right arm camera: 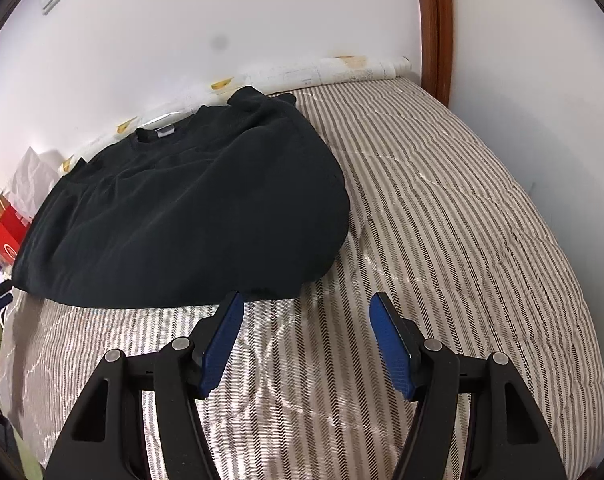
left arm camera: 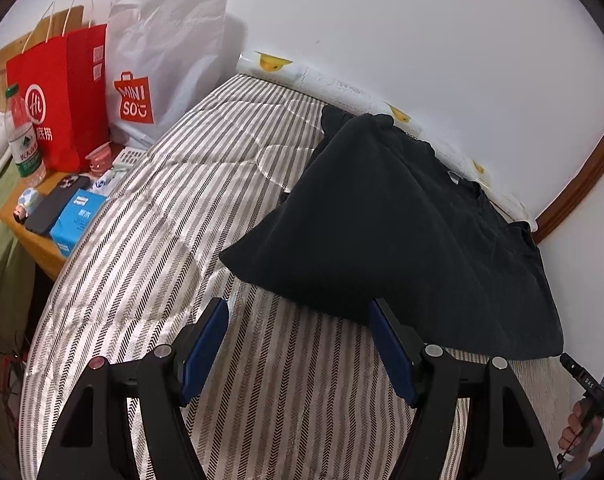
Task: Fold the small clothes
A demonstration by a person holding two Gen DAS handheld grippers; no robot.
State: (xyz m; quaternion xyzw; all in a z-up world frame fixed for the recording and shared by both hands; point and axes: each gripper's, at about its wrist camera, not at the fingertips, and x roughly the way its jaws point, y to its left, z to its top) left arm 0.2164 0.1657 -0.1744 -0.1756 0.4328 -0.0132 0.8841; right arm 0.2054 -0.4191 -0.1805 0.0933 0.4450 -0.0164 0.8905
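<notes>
Left wrist view shows the left gripper [left arm camera: 297, 308] with its blue-padded jaws spread wide and holding nothing, poised above the striped grey-and-cream quilted mattress [left arm camera: 173, 216]. Just ahead lies the black cotton T-shirt [left arm camera: 394, 224], partly folded, its collar toward the white wall [left arm camera: 382, 20]; one gripper finger [left arm camera: 386, 332] overlaps the shirt's near hem in the picture. Beside the bed stand a red paper bag [left arm camera: 61, 96] and a white MINISO bag [left arm camera: 161, 60]. Right wrist view shows the right gripper [right arm camera: 306, 304], jaws likewise wide and empty, near the shirt's [right arm camera: 189, 208] front edge.
</notes>
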